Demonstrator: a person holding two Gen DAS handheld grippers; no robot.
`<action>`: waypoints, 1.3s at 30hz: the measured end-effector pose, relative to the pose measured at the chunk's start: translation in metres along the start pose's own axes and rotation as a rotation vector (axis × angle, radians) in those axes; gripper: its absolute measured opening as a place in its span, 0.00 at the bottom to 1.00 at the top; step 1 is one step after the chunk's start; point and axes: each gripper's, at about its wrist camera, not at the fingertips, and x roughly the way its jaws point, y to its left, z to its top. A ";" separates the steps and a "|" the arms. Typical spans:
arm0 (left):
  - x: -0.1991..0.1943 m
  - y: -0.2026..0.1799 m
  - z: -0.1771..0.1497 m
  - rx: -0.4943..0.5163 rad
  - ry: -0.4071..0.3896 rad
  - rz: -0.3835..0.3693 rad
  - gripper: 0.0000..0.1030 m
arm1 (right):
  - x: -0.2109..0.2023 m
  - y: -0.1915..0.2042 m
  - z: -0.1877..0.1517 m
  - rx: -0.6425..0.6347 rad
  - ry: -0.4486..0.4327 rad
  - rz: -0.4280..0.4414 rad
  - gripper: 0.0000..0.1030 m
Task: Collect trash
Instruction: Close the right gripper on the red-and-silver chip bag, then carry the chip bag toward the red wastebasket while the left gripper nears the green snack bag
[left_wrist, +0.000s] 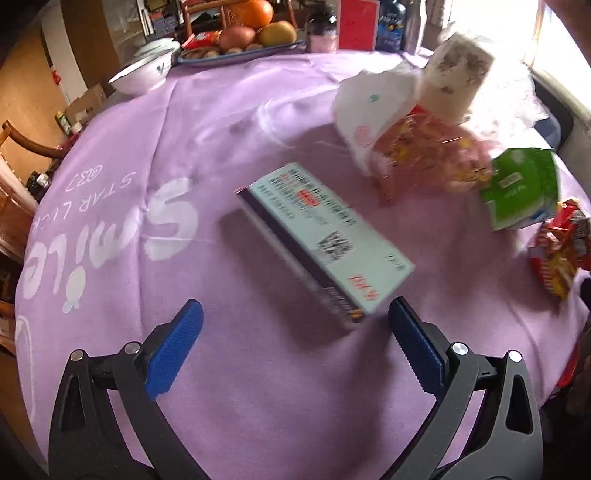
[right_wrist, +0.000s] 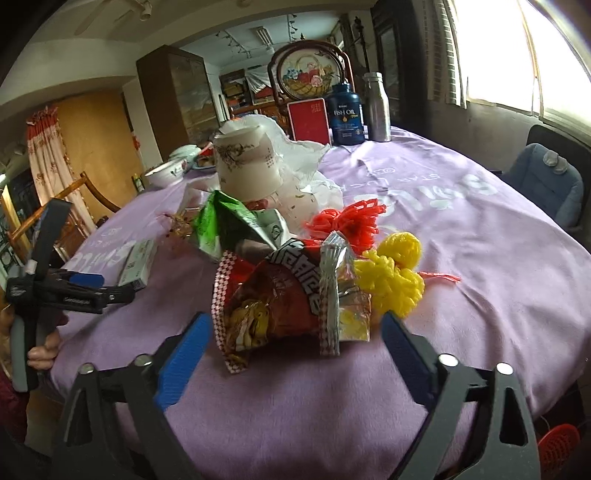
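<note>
The left gripper (left_wrist: 295, 314) tilts down toward the table (left_wrist: 258, 387). Its two blue fingers (left_wrist: 177, 343) are spread wide apart and hold nothing. They have bumpy rubber pads on black plastic arms. Just past the tips lies a long box (left_wrist: 325, 240). It is made of card, pale green on top with small print and a dark side. The picture is a bit blurry there, and the box touches neither finger.

In the right wrist view, a hand (right_wrist: 40, 350) grips the handle of that left gripper at the left edge.

The right gripper (right_wrist: 295, 332) points forward and a little down. Its blue fingers (right_wrist: 184, 354) are open too, one on each side of a red snack bag (right_wrist: 280, 306). The bag is shiny and crinkly, with a silver edge. Whether the pads touch the bag cannot be told; they do not seem to squeeze it.

The trash sits in a heap in the middle of the table, on a soft purple cloth (right_wrist: 443, 258) with white letters. Behind the red bag is a crumpled green bag (right_wrist: 236, 225). A paper cup (right_wrist: 245, 166) stands upside down on thin white plastic. Beside the red bag sit fluffy yellow yarn (right_wrist: 395, 269) and red yarn (right_wrist: 343, 221).
</note>
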 end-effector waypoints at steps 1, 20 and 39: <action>-0.004 -0.004 0.000 0.010 -0.016 -0.005 0.94 | 0.001 -0.002 0.001 0.010 0.003 0.001 0.75; -0.013 0.003 0.019 -0.078 -0.106 -0.029 0.53 | -0.043 -0.001 0.010 0.006 -0.128 0.183 0.25; -0.068 -0.014 0.019 -0.003 -0.275 -0.038 0.49 | -0.089 -0.052 0.038 0.151 -0.278 0.207 0.26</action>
